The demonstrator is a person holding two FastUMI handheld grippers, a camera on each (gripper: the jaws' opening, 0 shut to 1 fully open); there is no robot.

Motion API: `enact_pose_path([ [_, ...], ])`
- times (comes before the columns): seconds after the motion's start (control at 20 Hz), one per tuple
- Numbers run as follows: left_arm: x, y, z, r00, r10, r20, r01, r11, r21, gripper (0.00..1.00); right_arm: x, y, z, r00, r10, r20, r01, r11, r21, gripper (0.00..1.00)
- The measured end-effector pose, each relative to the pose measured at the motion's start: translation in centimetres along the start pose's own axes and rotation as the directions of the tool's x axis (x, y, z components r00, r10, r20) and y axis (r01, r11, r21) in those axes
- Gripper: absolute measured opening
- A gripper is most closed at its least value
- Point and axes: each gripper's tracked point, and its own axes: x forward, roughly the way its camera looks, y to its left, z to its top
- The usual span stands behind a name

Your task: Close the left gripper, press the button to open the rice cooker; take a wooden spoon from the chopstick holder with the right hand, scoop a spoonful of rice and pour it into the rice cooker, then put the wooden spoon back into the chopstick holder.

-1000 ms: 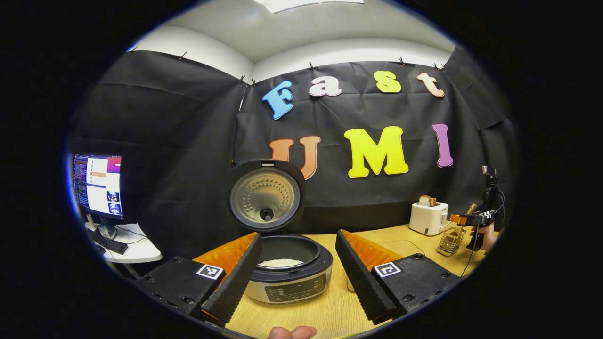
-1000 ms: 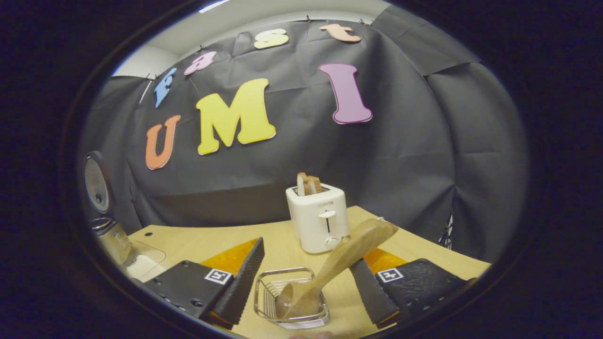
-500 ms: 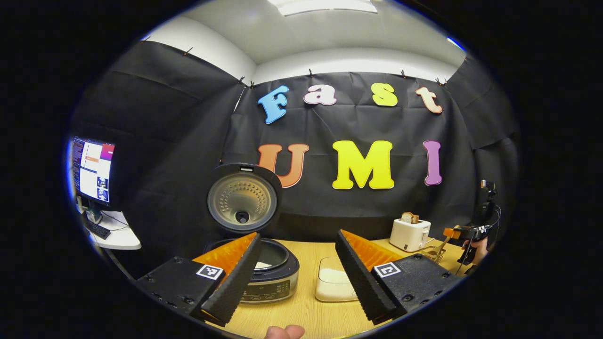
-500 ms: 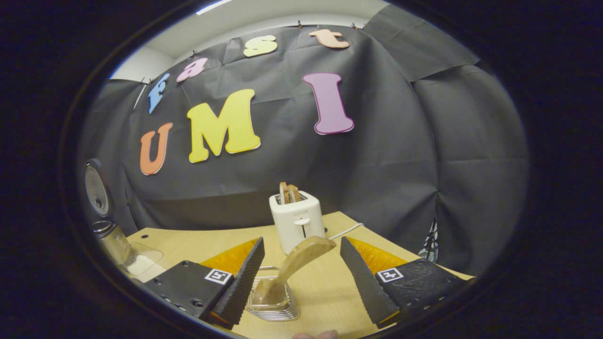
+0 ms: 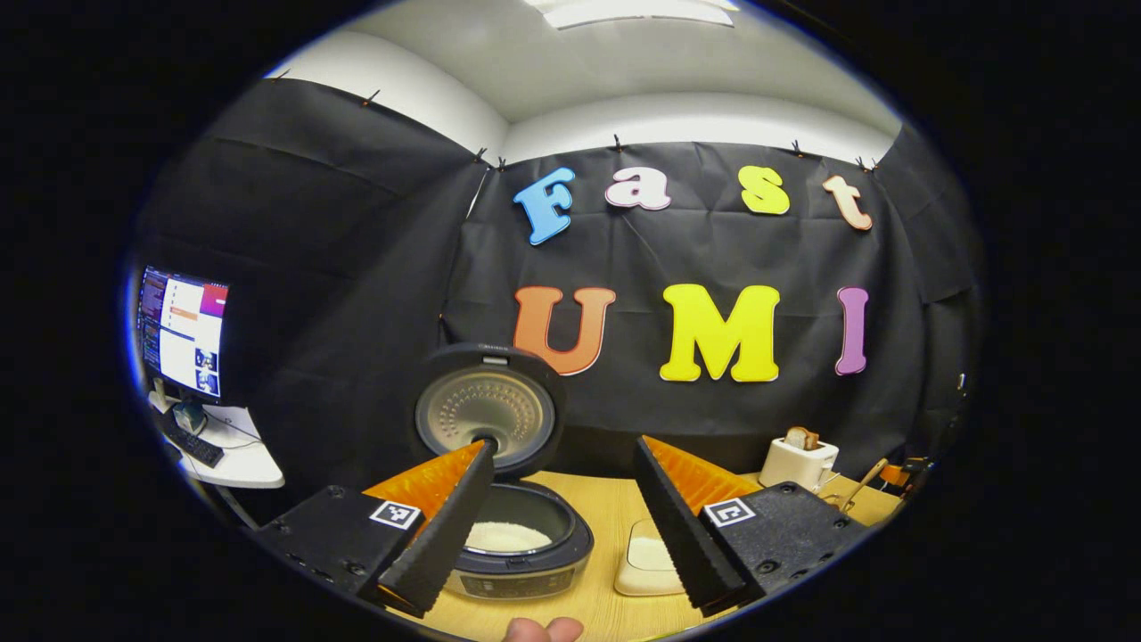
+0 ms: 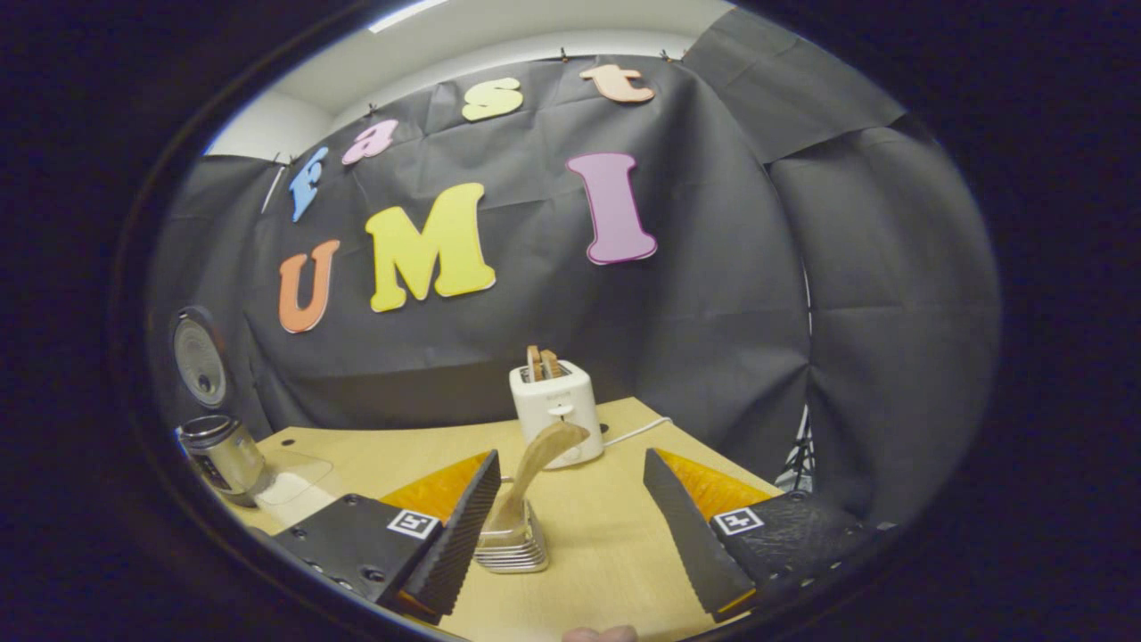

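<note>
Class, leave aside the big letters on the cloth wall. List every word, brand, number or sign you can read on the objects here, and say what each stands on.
None can be quoted.
On the rice cooker: lid mark and front panel, too small to read.
On the toaster: front mark, blurred.
On the monitor: text too small.
On the left tongs and right tongs: square black-and-white patterns, no words.

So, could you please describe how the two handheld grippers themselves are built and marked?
The left gripper and right gripper look alike: each has two wedge-shaped fingers with ribbed inner faces, mounted on black blocks with visible screws. Every block carries a small square black-and-white marker. A fingertip of the holding hand peeks in at the bottom edge.
</note>
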Motion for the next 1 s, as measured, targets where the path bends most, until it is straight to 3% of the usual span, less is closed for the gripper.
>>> enact_pose_path([
  [0.15,3.1,0.4,2.6,1.0,0.004,-0.026,-0.002,0.999,0.045,0.98,-1.7,0.4,0.5,0.999,0.025,0.024,-0.024,0.999,-0.032,0.95],
  [0.2,4.3,0.8,3.4,0.999,0.019,-0.029,-0.017,0.998,0.054,0.98,-2.4,0.5,0.8,0.999,0.027,0.037,-0.025,0.998,-0.05,0.92],
  [0.3,6.9,1.5,4.9,0.998,0.046,-0.04,-0.044,0.997,0.064,0.98,-3.7,1.2,1.2,0.997,0.045,0.058,-0.039,0.995,-0.088,0.95],
  [0.55,13.9,3.5,7.2,0.99,0.099,-0.101,-0.092,0.993,0.075,0.98,-6.3,3.5,1.7,0.99,0.11,0.093,-0.093,0.981,-0.172,0.92],
  [0.7,17.8,5.9,7.4,0.977,0.146,-0.153,-0.134,0.988,0.081,0.98,-7.0,4.3,0.8,0.987,0.129,0.091,-0.104,0.966,-0.239,0.95],
  [0.75,18.8,6.7,7.1,0.97,0.165,-0.177,-0.15,0.984,0.099,0.97,-7.1,4.6,0.5,0.987,0.141,0.081,-0.117,0.963,-0.243,0.92],
  [1.0,22.4,8.5,4.5,0.944,0.209,-0.254,-0.187,0.977,0.106,0.97,-6.9,4.8,-1.1,0.986,0.16,0.046,-0.148,0.966,-0.21,0.97],
])
